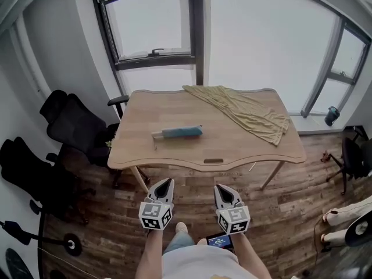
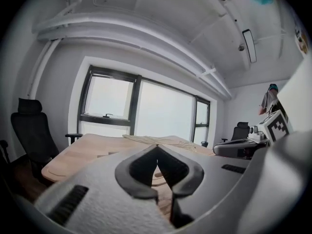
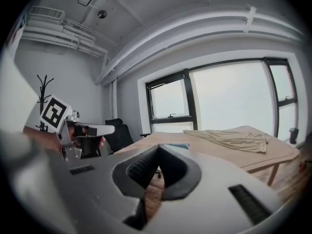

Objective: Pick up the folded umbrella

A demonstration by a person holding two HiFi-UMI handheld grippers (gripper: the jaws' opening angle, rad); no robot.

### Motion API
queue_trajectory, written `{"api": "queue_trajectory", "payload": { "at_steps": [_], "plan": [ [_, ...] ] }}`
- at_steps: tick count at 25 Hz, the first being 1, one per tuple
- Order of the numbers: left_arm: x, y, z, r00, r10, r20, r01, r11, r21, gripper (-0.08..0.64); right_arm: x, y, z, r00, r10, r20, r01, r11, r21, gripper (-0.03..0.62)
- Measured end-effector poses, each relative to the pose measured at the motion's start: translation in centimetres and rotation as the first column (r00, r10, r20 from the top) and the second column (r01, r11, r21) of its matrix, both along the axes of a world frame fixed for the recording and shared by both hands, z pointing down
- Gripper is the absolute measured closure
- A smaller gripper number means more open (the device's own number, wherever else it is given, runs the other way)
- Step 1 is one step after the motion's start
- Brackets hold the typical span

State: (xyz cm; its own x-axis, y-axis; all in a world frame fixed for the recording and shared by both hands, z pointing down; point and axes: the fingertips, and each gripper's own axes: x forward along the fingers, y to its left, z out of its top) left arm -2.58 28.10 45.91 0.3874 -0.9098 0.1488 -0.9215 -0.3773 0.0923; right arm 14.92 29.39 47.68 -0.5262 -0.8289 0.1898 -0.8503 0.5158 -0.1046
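Although neither gripper touches it, the folded umbrella (image 1: 179, 132) lies flat on the wooden table (image 1: 232, 147), ahead of both grippers and well apart from them, a little nearer the left gripper's line than the right's. Umbrella: blue-teal, closed up, long axis running across the direction the grippers point, pale handle end (image 1: 156, 136) toward the left gripper's outer side; bare tabletop all round it. Beige cloth (image 1: 247, 114) lies crumpled farther ahead and off to the right gripper's side, running from the table's far edge toward its right corner, apart from the umbrella. Left gripper (image 1: 167, 182): jaws fully together, tips meeting, nothing between them; held over the floor just short of the table's near edge, pointing roughly level toward the table. Right gripper (image 1: 220, 188): jaws likewise closed tip to tip, empty, beside the left one and apart from it, on the same side of the table edge. Each carries its marker cube at the rear, by the person's hands. Wood-plank floor (image 1: 290, 214) lies below both. Black office chairs (image 1: 72, 124) stand off to the left gripper's side, beside the table. Large windows (image 1: 151, 22) fill the wall beyond the table's far edge.
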Motion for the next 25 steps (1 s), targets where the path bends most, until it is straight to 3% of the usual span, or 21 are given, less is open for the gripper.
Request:
{"api": "queue_trajectory", "payload": {
  "at_steps": [9,25],
  "plan": [
    [-3.6,-4.8,1.7,0.998,-0.066,-0.010,0.066,0.998,-0.016,0.540,-2.5,-5.3,1.3,0.999,-0.033,-0.008,0.033,0.999,-0.025,0.583],
    [-9.6,-29.4,4.2,0.999,-0.032,-0.005,0.032,0.996,-0.078,0.540,-7.1,-28.3,3.7,0.998,0.044,-0.039,-0.048,0.994,-0.103,0.583]
  ]
}}
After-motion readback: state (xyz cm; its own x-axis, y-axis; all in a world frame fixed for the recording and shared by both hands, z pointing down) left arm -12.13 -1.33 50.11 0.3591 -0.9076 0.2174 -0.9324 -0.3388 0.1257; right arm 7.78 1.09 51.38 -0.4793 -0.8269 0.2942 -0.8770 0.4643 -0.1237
